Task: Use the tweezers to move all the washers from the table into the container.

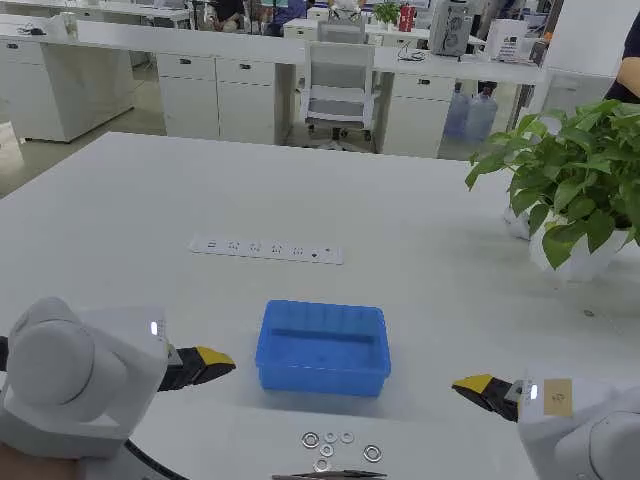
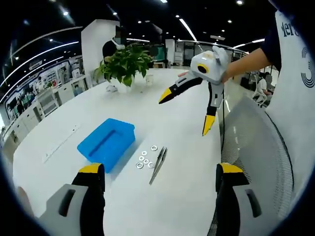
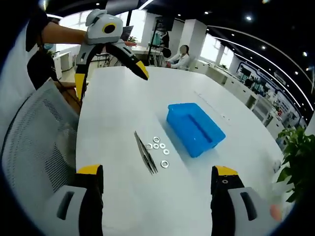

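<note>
Several small metal washers lie loose on the white table, just in front of the blue container. Thin metal tweezers rest on the table beside the washers, nearer me. The container looks empty. My left gripper hovers open to the left of the container, and my right gripper hovers open to its right. In the left gripper view the washers, tweezers and container lie ahead of the wide jaws. The right gripper view shows the washers and tweezers. Neither gripper holds anything.
A white power strip lies on the table beyond the container. A potted green plant stands at the right. A grey mesh chair back is close to the table's near edge. Desks and an office chair stand behind.
</note>
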